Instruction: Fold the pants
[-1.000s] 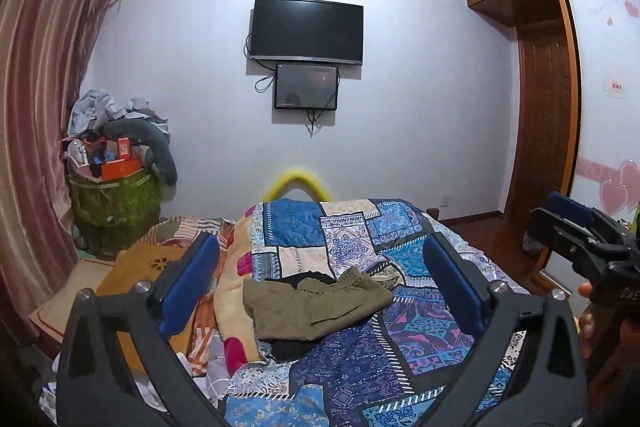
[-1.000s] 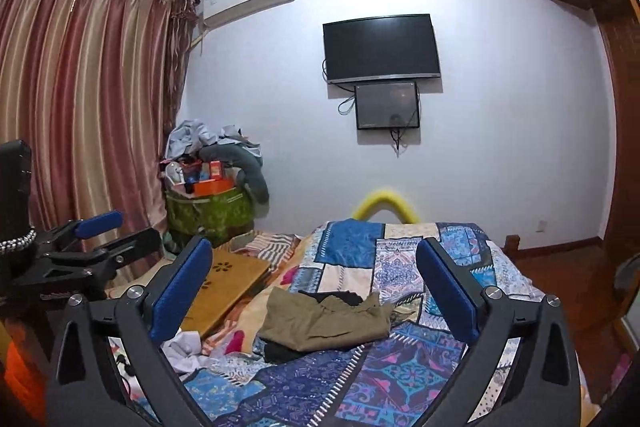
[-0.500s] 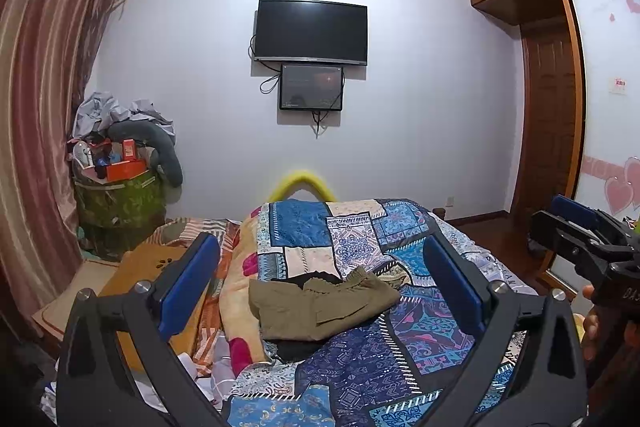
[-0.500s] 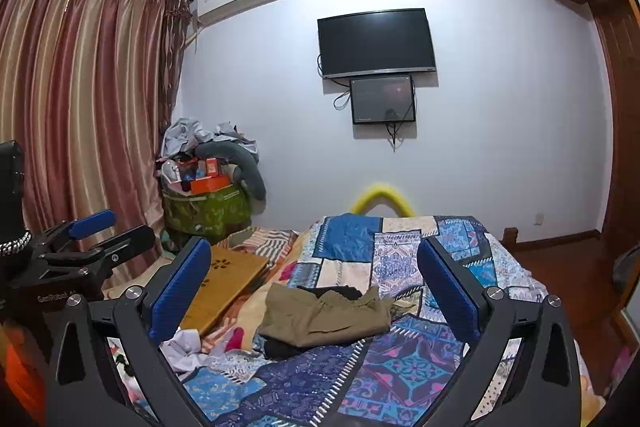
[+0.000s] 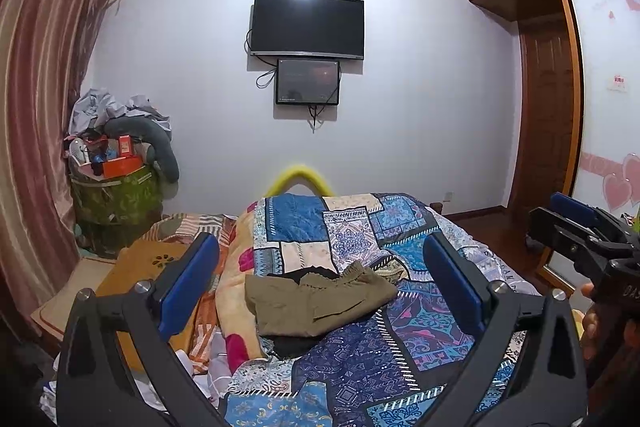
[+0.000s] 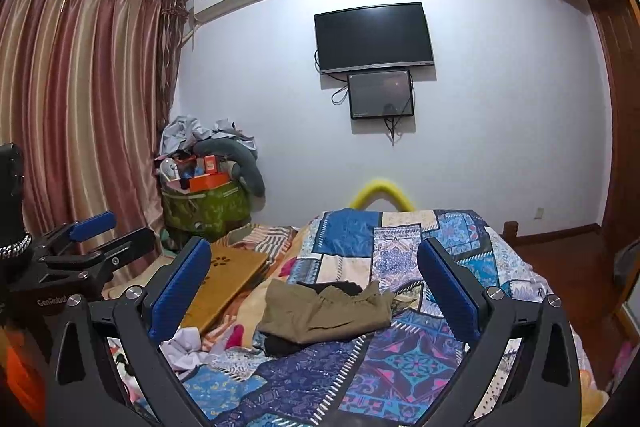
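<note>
Over the last second your view has tilted slightly upward, both your left gripper [image 5: 320, 279] and right gripper [image 6: 314, 277] spread empty, the olive pants [image 5: 316, 303] bunched ahead between them on the quilt [image 5: 420, 323], unfolded, out of reach.

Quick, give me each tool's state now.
Left tool: open, holding nothing.
Right tool: open, holding nothing.

A: Lighting? 
B: Indoor, even, cool tint, wall [image 5: 420, 87] brightest, soft shadows under TV [image 5: 308, 27].
A: Quality? 
B: Sharp mid-frame, heavy fisheye bend + dark vignette at corners, curtain [image 6: 80, 107] slightly glossy.
</note>
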`<state>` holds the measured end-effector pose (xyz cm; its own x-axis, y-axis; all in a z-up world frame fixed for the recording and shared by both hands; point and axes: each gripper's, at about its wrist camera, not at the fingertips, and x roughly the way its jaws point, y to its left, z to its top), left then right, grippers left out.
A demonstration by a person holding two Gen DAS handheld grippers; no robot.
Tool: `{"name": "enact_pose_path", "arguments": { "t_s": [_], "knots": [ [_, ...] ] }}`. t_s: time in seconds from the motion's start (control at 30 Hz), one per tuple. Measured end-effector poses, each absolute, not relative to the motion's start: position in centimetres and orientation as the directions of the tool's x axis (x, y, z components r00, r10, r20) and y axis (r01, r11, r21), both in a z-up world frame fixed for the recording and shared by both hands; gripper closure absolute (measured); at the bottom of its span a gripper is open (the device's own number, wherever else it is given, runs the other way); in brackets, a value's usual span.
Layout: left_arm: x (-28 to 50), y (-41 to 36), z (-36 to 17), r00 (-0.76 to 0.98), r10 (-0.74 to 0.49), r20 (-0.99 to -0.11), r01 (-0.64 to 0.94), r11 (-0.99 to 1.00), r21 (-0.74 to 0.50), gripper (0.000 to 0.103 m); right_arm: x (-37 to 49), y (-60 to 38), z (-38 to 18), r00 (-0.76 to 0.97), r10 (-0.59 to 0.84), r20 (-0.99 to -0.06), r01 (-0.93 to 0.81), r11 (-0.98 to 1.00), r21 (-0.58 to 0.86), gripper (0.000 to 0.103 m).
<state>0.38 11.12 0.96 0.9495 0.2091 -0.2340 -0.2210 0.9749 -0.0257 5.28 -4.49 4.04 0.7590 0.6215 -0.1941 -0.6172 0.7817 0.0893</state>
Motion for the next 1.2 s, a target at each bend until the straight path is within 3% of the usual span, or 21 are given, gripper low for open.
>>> {"name": "enact_pose_path", "arguments": {
  "t_s": [1.2],
  "knots": [
    [0.93, 11.59, 0.34, 0.948, 0.144, -0.283, -0.162, 0.986, -0.043, 0.0, 5.46, -4.68, 3.56, 0.765, 0.606, -0.217, -0.597, 0.794, 0.114, 0.001]
  ]
}}
